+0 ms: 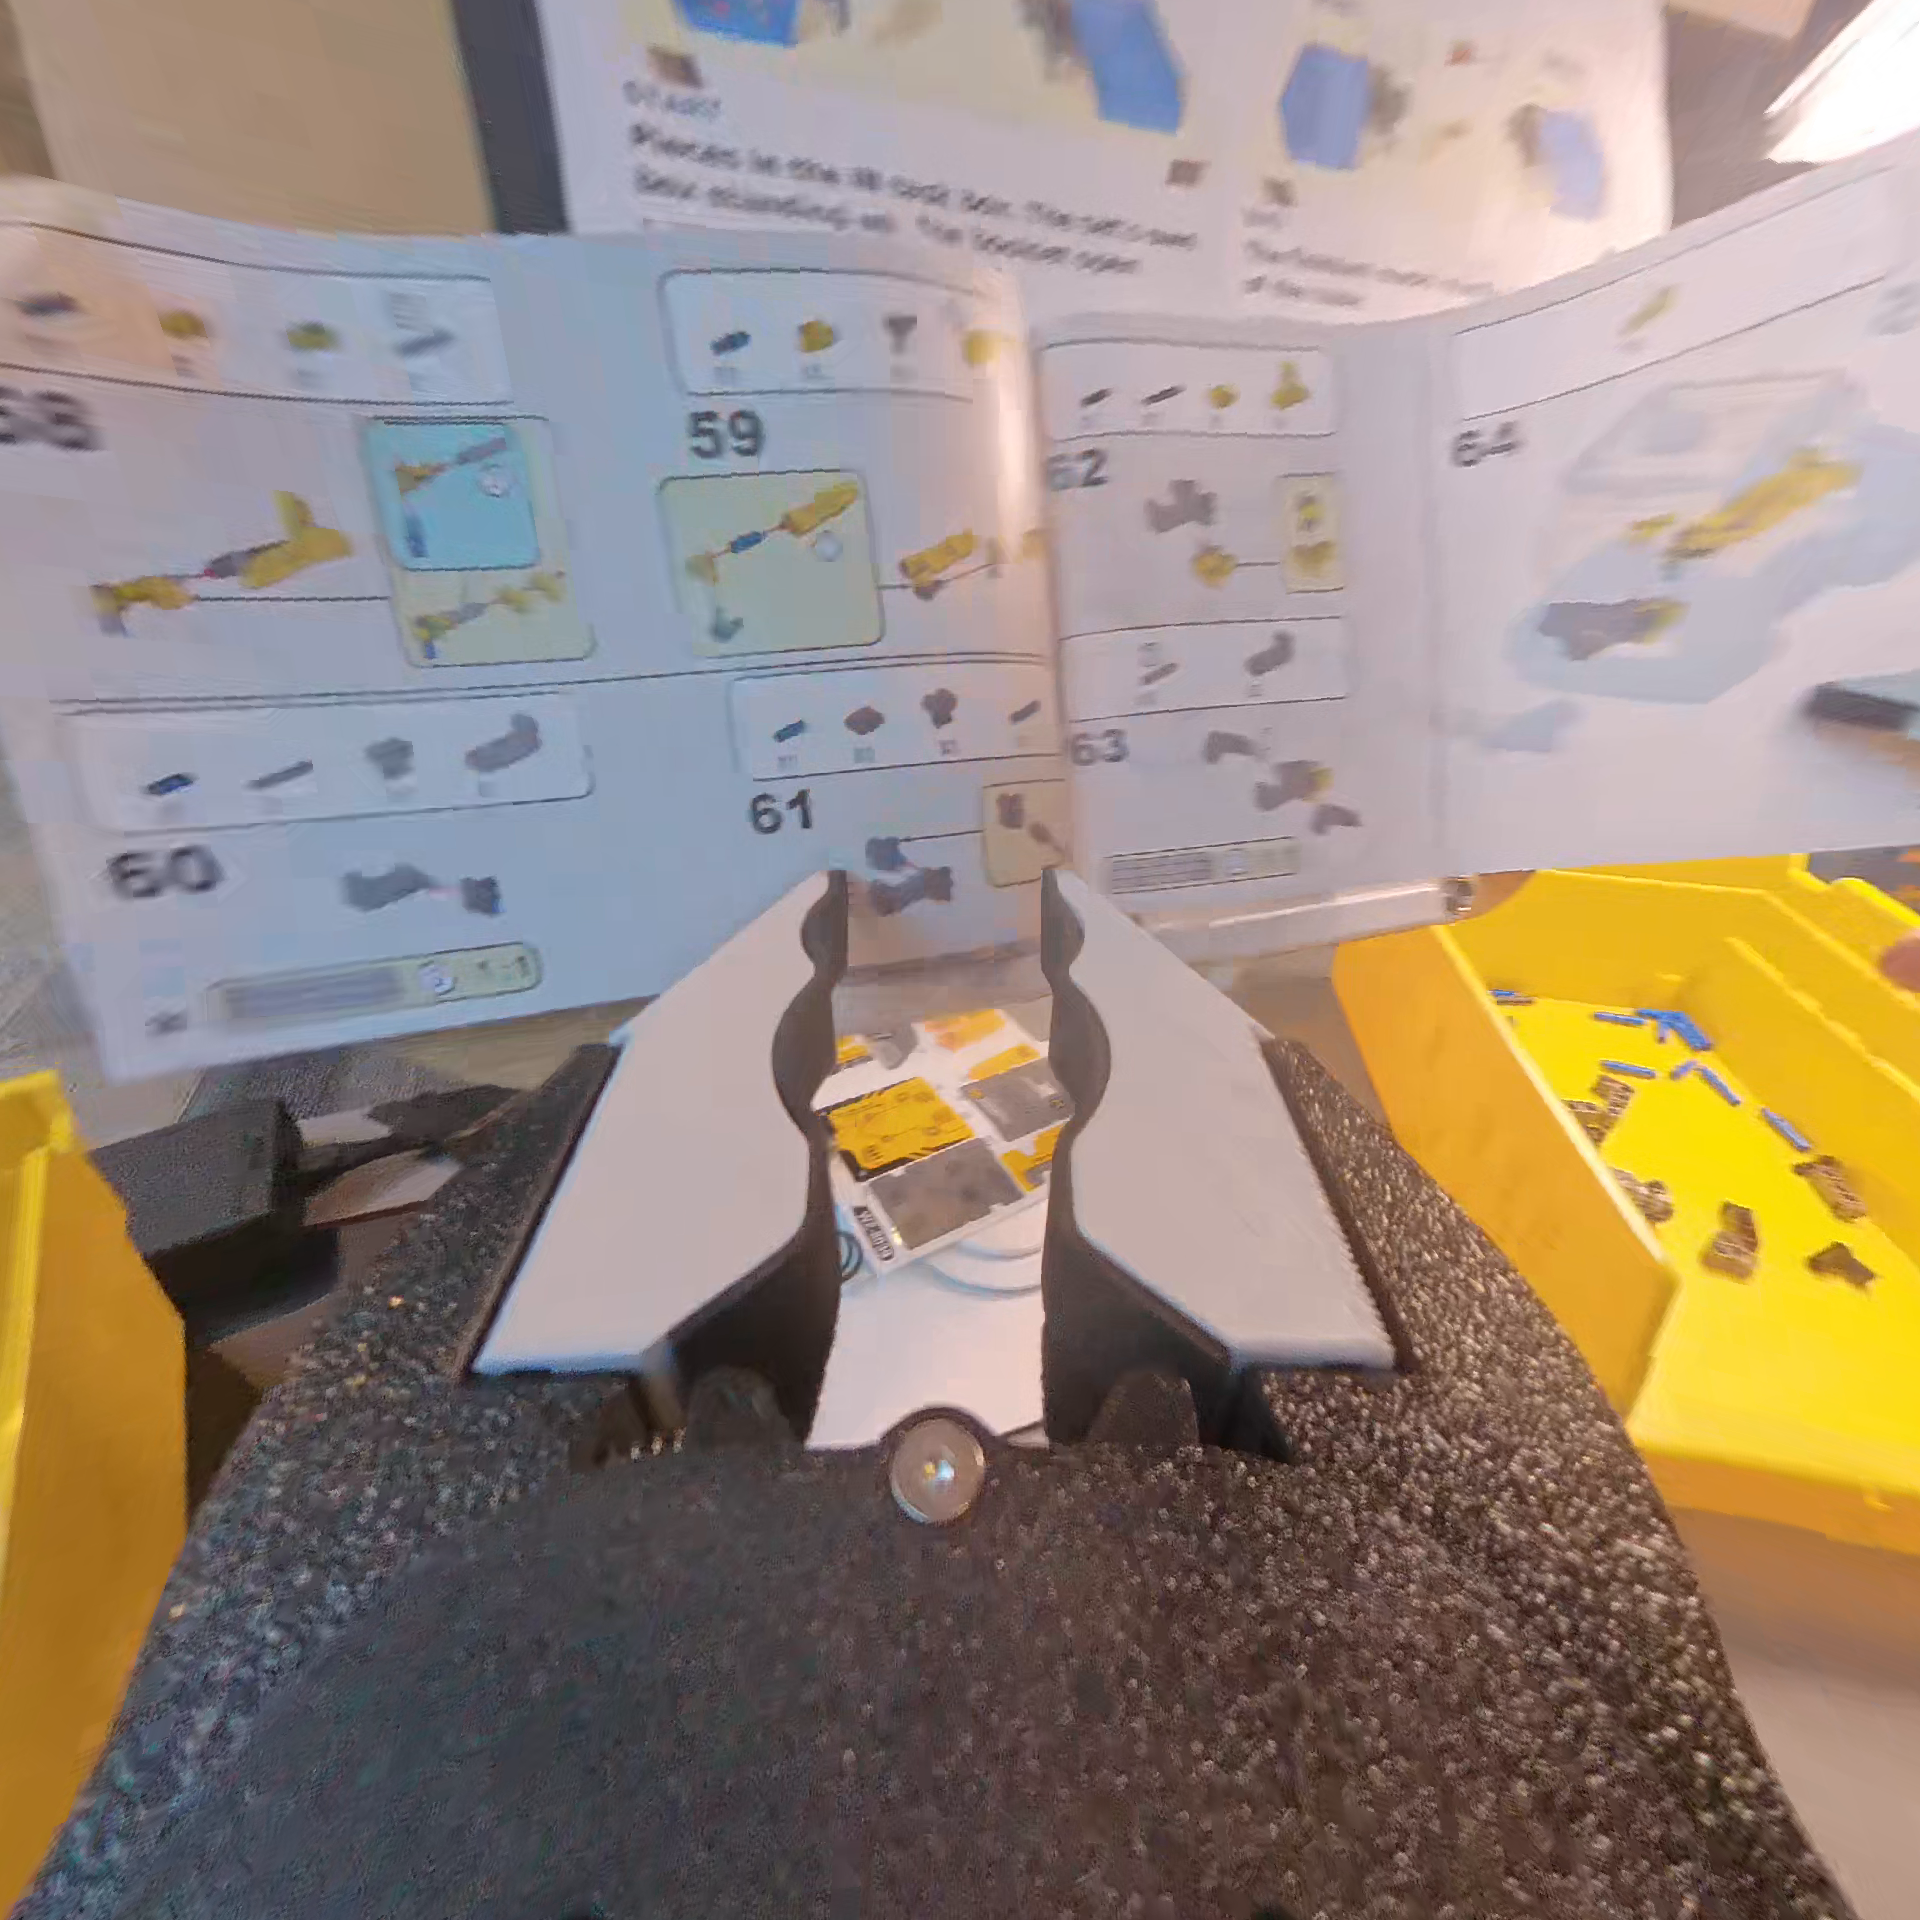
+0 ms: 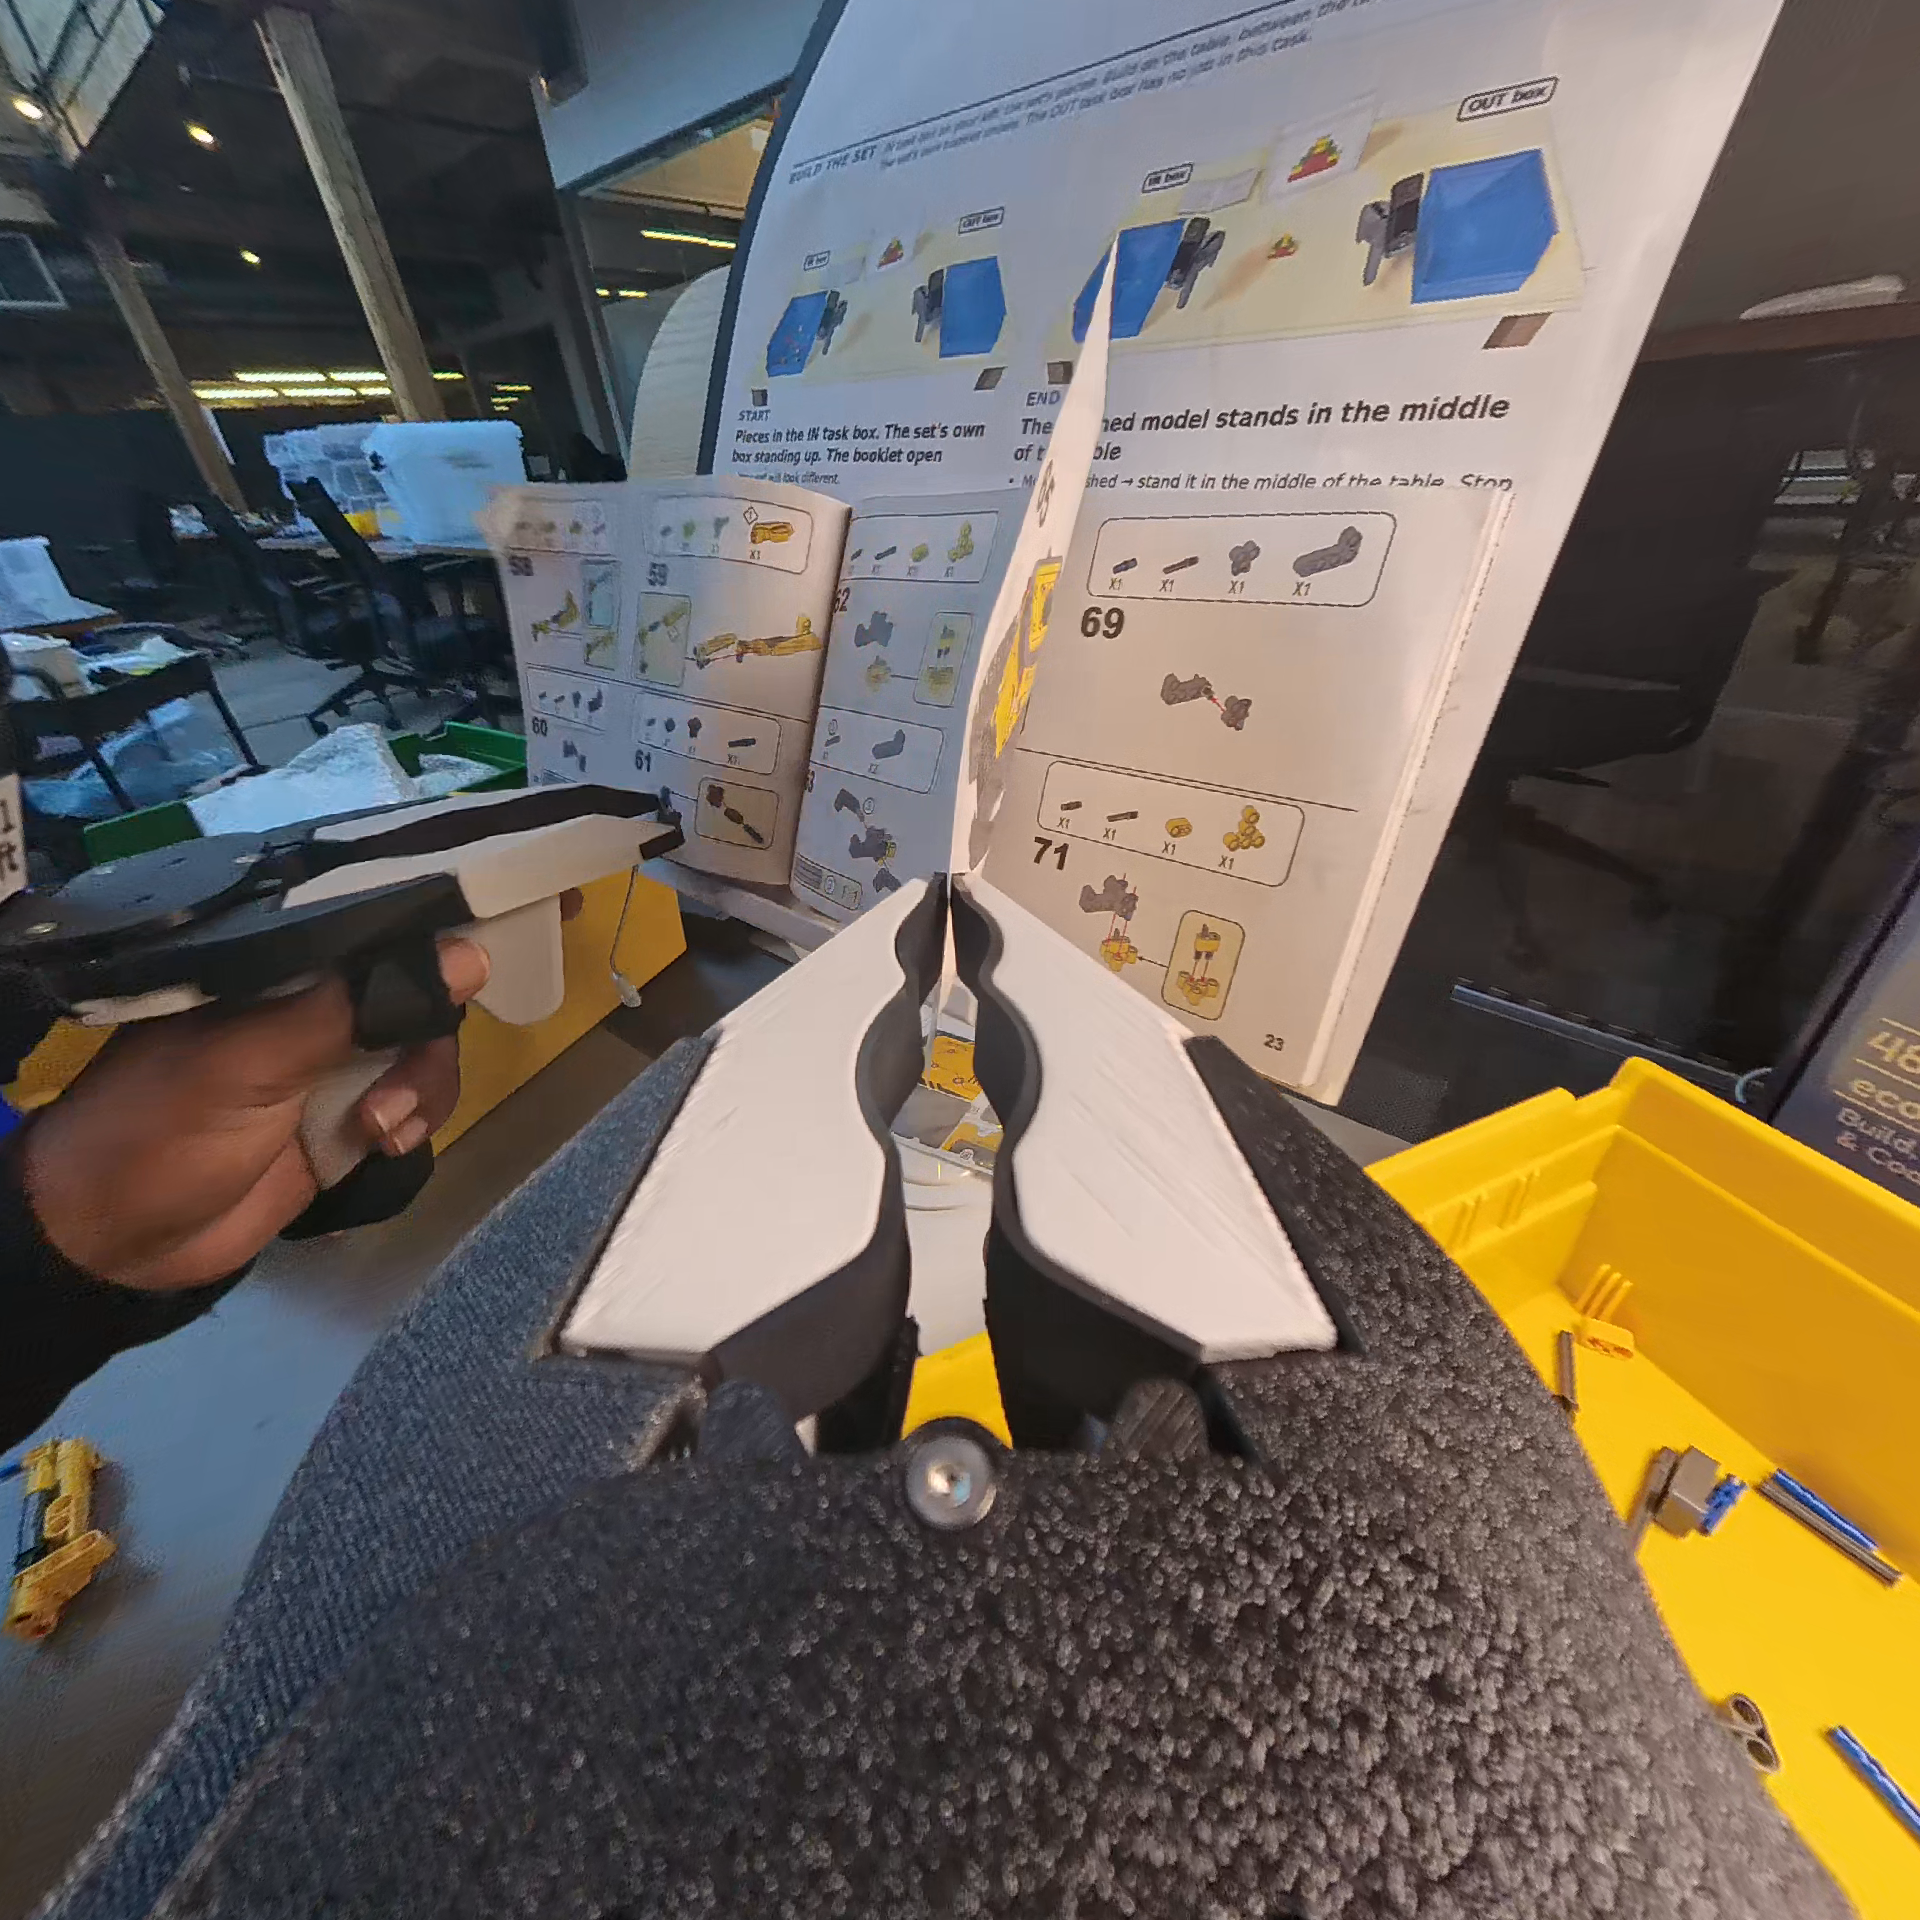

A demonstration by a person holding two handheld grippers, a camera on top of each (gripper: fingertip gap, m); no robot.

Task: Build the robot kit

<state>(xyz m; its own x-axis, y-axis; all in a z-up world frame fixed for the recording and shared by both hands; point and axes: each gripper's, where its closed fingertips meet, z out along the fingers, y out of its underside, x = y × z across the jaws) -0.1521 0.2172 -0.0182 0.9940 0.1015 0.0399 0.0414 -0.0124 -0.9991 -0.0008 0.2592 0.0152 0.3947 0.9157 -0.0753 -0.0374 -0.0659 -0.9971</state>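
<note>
We saw the open booklet (image 2: 727, 665) propped upright at the back of the counter (image 2: 208, 1455), a yellow bin (image 2: 1558, 1195) of small parts to its right. Our right gripper (image 2: 949, 894) had closed on the bottom edge of a lifted page (image 2: 1049, 540). Our left gripper (image 1: 940, 894) stood parted and empty just before the left-hand pages, above a sticker sheet (image 1: 935, 1132).

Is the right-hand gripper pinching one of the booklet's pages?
Yes: in the right wrist view the right gripper has its fingertips shut on the bottom edge of a page that stands up from the open booklet.
</note>
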